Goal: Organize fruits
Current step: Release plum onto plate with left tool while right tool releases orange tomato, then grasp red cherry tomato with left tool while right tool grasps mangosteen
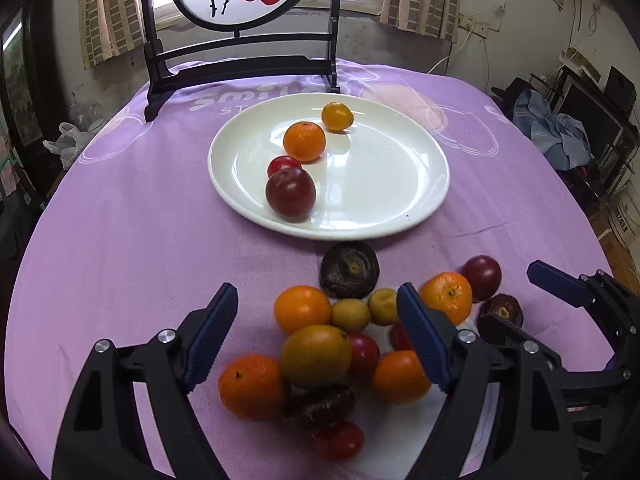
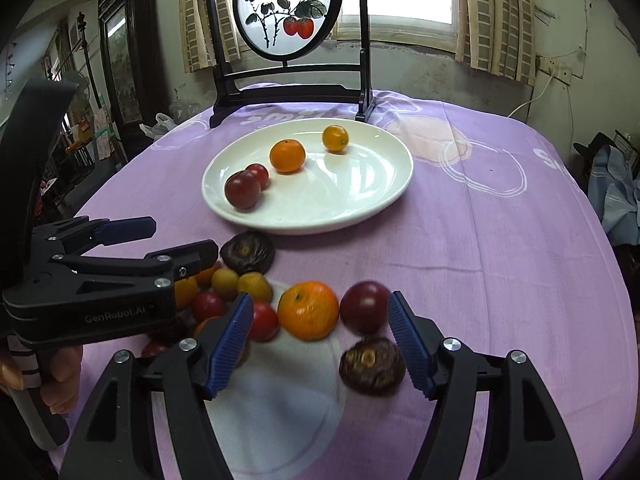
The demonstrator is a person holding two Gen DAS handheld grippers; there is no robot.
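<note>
A white plate [image 1: 400, 200] holds a dark plum [image 1: 290, 192], a red tomato [image 1: 282, 165], a mandarin [image 1: 304, 141] and a small kumquat [image 1: 337, 116]. A pile of fruit lies nearer: mandarins [image 1: 302, 309], a yellow-green fruit [image 1: 316, 356], dark water chestnuts [image 1: 349, 269], tomatoes. My left gripper [image 1: 316, 336] is open over the pile. My right gripper [image 2: 320, 340] is open around a mandarin [image 2: 308, 310] and a plum [image 2: 365, 307], with a dark chestnut [image 2: 372, 366] just below. The left gripper [image 2: 160, 240] shows in the right wrist view; the right gripper [image 1: 560, 284] shows in the left.
A purple cloth [image 1: 120, 220] covers the round table. A dark wooden stand with a round painted panel [image 1: 240, 64] stands behind the plate [image 2: 360, 200]. A white cloth [image 2: 272, 400] lies under the pile. Clutter lies past the table's right edge.
</note>
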